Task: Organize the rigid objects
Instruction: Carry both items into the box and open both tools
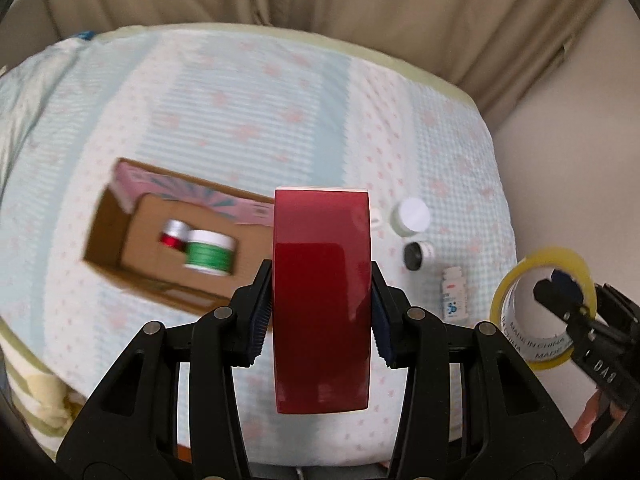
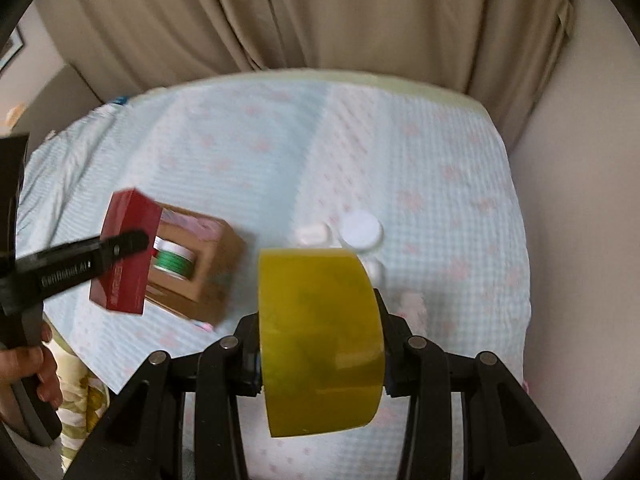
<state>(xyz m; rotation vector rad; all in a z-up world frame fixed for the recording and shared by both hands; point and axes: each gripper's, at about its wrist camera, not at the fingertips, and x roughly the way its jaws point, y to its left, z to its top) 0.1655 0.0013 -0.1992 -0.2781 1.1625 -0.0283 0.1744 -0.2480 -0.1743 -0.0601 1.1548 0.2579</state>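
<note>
- The left gripper [image 1: 322,300] is clamped on a red box [image 1: 321,300], its blue-padded fingers [image 1: 262,312] pressing the box's two narrow sides; the box stands on end between them and rises well past the fingertips.
- The right gripper [image 2: 320,344] grips a roll of yellow tape [image 2: 320,340] by its flat sides, the roll's curved band facing the camera.
- Writing: from the left wrist view the tape roll's [image 1: 544,308] white inner core reads "MADE IN CHINA", repeated along the ring; the right gripper's black finger there carries letters that look like "DAS", upside down.
- From the right wrist view the left gripper's arm [image 2: 72,268] bears a white brand word, too blurred to read surely. The red box [image 2: 128,252] has white print along one edge, unreadable.
- Beyond and left of the left gripper, a cardboard box [image 1: 116,236] lies open on the bed cover [image 1: 240,100], one flap pink with a printed pattern. Inside it sit a green-labelled white jar [image 1: 210,254] and a red tin with a silver lid [image 1: 174,234], touching each other.
- Beyond and right of the left gripper's fingertips: a white-capped bottle [image 1: 412,216], a small black-lidded jar [image 1: 416,254] just beside it, and nearer the gripper a small white bottle [image 1: 454,296] lying down, its label too small to read.
- A person's hand [image 2: 28,368] holds the left gripper's handle.
</note>
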